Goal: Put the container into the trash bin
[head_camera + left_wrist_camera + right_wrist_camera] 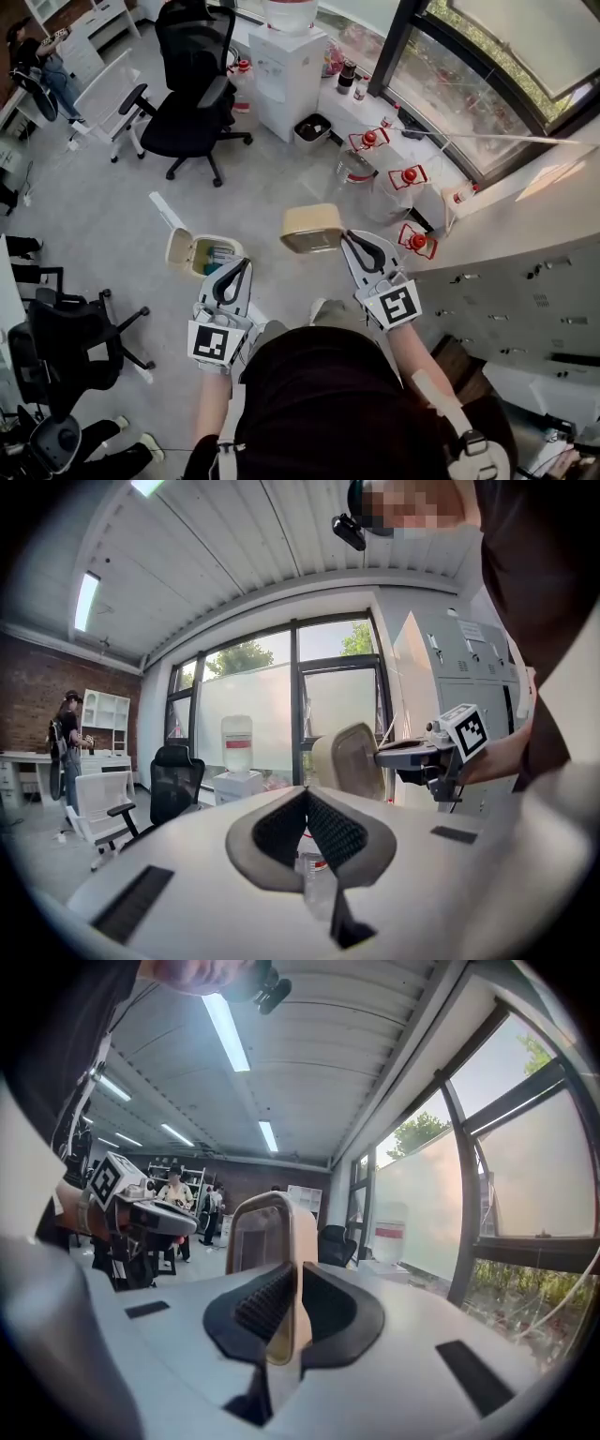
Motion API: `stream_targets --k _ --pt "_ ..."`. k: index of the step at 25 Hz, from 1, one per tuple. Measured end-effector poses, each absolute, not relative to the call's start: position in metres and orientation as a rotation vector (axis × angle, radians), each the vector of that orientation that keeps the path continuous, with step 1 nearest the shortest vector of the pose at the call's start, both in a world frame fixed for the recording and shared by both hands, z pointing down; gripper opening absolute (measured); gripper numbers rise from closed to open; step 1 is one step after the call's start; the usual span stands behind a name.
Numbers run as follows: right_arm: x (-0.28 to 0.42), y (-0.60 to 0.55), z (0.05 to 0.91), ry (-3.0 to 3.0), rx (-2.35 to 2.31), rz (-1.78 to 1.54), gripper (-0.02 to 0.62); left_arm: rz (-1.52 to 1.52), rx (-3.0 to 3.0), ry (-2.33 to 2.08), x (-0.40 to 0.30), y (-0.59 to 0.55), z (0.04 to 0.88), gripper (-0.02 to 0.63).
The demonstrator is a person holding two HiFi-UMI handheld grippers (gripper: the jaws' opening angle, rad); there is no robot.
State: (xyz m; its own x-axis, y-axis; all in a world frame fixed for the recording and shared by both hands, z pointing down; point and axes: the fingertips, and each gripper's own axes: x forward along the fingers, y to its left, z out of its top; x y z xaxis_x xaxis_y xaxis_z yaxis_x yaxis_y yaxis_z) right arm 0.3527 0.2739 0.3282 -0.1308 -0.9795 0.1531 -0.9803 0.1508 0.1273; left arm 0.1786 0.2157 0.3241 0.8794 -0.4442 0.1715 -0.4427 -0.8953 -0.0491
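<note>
In the head view my right gripper point(345, 236) is shut on the rim of a beige, lidless container point(312, 228), holding it in the air right of the trash bin. In the right gripper view the container's wall point(272, 1232) sits clamped between the jaws point(298, 1274). The trash bin point(197, 253) is a small cream bin on the floor with its flip lid point(167, 210) raised and some rubbish inside. My left gripper point(240, 264) hovers just right of the bin, shut on nothing. The left gripper view shows its jaws point(306, 794) closed and the container point(349, 761) ahead to the right.
A black office chair point(192, 84) and a white chair point(108, 98) stand beyond the bin. A water dispenser point(286, 66) and several red-capped water jugs point(408, 178) line the window side. Grey lockers point(525, 291) are at right, another black chair point(66, 347) at left.
</note>
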Motion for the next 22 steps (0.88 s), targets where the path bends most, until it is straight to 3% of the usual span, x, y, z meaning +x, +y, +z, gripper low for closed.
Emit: stream_targets --k 11,22 --pt "0.424 0.288 0.344 -2.275 1.839 -0.106 0.046 -0.372 -3.008 0.804 0.254 0.227 0.338 0.008" --pt "0.451 0.250 0.368 -2.274 1.823 -0.010 0.046 -0.400 -3.046 0.807 0.282 0.186 0.363 0.008"
